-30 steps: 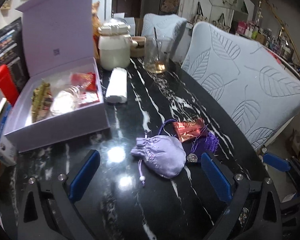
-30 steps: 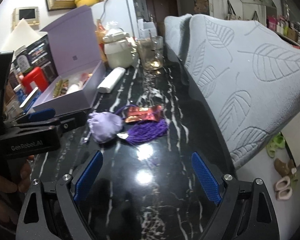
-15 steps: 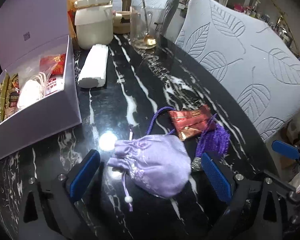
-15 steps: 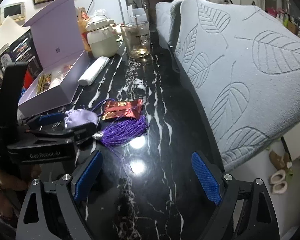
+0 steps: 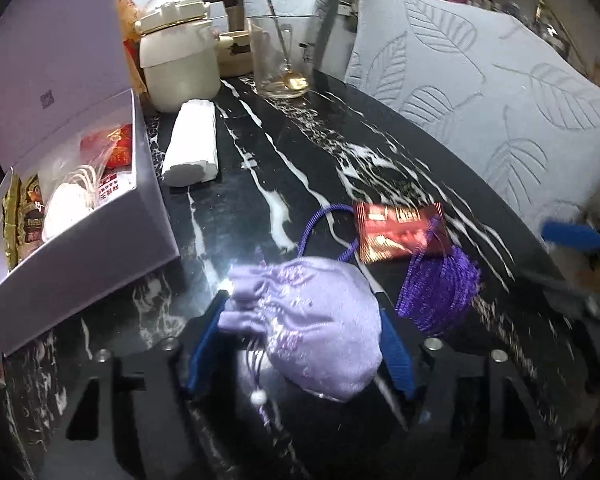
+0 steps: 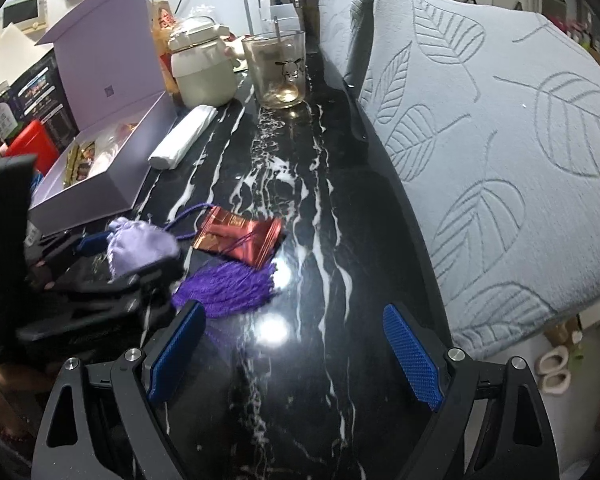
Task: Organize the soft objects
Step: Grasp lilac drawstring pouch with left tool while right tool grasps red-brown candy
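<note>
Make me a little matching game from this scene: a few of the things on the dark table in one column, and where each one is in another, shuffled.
Things:
1. lilac pouch
2. red foil packet
3. spoon
4. white roll

Places:
A. standing in the glass cup
B. lying beside the open lilac box
C. between the left gripper fingers
D. on the marble table, against the purple tassel

Pairs: 1-C, 2-D, 3-A, 4-B

Lilac pouch, purple tassel, red foil pkt; black white-veined table.
</note>
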`<state>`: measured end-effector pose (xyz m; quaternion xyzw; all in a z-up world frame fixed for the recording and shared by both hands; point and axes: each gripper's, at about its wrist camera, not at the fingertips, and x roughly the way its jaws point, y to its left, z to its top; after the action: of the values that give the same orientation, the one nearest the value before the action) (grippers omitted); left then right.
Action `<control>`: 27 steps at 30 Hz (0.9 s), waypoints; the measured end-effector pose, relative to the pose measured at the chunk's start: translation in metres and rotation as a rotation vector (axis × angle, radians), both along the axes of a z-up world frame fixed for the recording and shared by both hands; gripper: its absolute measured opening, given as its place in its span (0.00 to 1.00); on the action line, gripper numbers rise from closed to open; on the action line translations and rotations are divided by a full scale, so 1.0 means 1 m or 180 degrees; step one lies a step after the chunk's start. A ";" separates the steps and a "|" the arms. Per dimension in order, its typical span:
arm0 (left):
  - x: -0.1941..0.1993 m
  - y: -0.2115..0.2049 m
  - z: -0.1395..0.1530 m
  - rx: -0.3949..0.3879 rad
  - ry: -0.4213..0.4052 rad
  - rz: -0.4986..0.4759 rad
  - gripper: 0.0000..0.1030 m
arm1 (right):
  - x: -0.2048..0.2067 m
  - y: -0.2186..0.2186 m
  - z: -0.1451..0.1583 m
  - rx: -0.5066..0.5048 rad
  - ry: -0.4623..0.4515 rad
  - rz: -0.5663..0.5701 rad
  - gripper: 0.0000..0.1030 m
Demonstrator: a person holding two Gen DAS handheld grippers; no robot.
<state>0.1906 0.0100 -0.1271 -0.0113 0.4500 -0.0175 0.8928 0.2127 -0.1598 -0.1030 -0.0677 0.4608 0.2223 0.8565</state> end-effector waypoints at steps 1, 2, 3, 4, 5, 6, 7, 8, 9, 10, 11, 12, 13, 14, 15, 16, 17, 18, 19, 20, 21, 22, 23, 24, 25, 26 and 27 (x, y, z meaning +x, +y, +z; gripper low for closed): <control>-0.002 0.003 0.001 -0.0019 0.0027 0.0016 0.64 | 0.003 0.003 -0.001 -0.0013 0.0004 0.0017 0.89; -0.005 0.005 0.001 -0.0035 0.0042 0.0024 0.62 | 0.006 0.005 -0.002 -0.0020 0.0005 0.0033 0.89; -0.008 0.008 0.002 -0.0063 0.0048 0.0031 0.62 | 0.009 0.008 -0.003 -0.0019 0.0002 0.0050 0.89; -0.012 0.013 0.002 -0.0113 0.0048 0.0058 0.61 | 0.012 0.012 -0.004 -0.0007 -0.0008 0.0080 0.89; -0.015 0.017 0.003 -0.0144 0.0050 0.0078 0.61 | 0.014 0.016 -0.004 0.0001 -0.0014 0.0099 0.89; -0.020 0.022 0.004 -0.0181 0.0054 0.0104 0.61 | 0.017 0.021 -0.005 0.0009 -0.0020 0.0125 0.89; -0.026 0.028 0.004 -0.0226 0.0053 0.0153 0.61 | 0.019 0.024 -0.006 0.0011 -0.0028 0.0152 0.89; -0.031 0.033 0.004 -0.0260 0.0053 0.0196 0.61 | 0.020 0.028 -0.007 0.0015 -0.0040 0.0186 0.89; -0.036 0.039 0.005 -0.0281 0.0062 0.0215 0.61 | 0.022 0.033 -0.007 0.0017 -0.0047 0.0233 0.89; -0.043 0.044 0.005 -0.0285 0.0075 0.0251 0.61 | 0.023 0.038 -0.008 0.0004 -0.0049 0.0300 0.89; -0.047 0.050 0.006 -0.0274 0.0092 0.0334 0.61 | 0.026 0.046 -0.010 -0.0036 -0.0058 0.0384 0.89; -0.052 0.057 0.006 -0.0273 0.0101 0.0423 0.61 | 0.027 0.051 -0.012 -0.0080 -0.0077 0.0443 0.89; -0.056 0.062 0.007 -0.0284 0.0099 0.0484 0.61 | 0.029 0.059 -0.014 -0.0147 -0.0108 0.0517 0.88; -0.060 0.066 0.008 -0.0294 0.0093 0.0546 0.61 | 0.030 0.063 -0.016 -0.0190 -0.0124 0.0558 0.88; -0.065 0.073 0.010 -0.0291 0.0081 0.0637 0.61 | 0.031 0.069 -0.017 -0.0230 -0.0145 0.0610 0.86; -0.069 0.076 0.011 -0.0278 0.0066 0.0679 0.61 | 0.031 0.074 -0.019 -0.0263 -0.0161 0.0660 0.84; -0.071 0.079 0.013 -0.0251 0.0043 0.0721 0.61 | 0.031 0.079 -0.021 -0.0300 -0.0165 0.0697 0.83; -0.074 0.083 0.015 -0.0210 0.0026 0.0756 0.61 | 0.031 0.082 -0.023 -0.0329 -0.0167 0.0733 0.78; -0.076 0.084 0.016 -0.0189 0.0017 0.0776 0.61 | 0.031 0.087 -0.025 -0.0347 -0.0168 0.0781 0.73; -0.079 0.086 0.017 -0.0185 0.0006 0.0793 0.61 | 0.031 0.088 -0.026 -0.0361 -0.0160 0.0801 0.72; -0.082 0.088 0.018 -0.0206 0.0000 0.0806 0.61 | 0.031 0.090 -0.027 -0.0376 -0.0150 0.0811 0.68; -0.084 0.089 0.017 -0.0226 0.0002 0.0811 0.61 | 0.031 0.091 -0.028 -0.0379 -0.0140 0.0822 0.63; -0.084 0.088 0.017 -0.0244 0.0007 0.0818 0.61 | 0.031 0.092 -0.029 -0.0373 -0.0119 0.0836 0.61; -0.085 0.089 0.016 -0.0259 0.0020 0.0823 0.61 | 0.030 0.092 -0.029 -0.0340 -0.0105 0.0840 0.54; -0.087 0.088 0.014 -0.0266 0.0041 0.0819 0.61 | 0.028 0.092 -0.029 -0.0326 -0.0113 0.0833 0.48; -0.088 0.087 0.013 -0.0282 0.0055 0.0809 0.61 | 0.026 0.093 -0.029 -0.0338 -0.0118 0.0839 0.45; -0.090 0.087 0.012 -0.0312 0.0064 0.0803 0.61 | 0.024 0.094 -0.028 -0.0346 -0.0103 0.0863 0.40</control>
<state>0.1006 0.0973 -0.1149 -0.1116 0.4525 0.0731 0.8817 0.2364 -0.0661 -0.1315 -0.1792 0.4449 0.3095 0.8211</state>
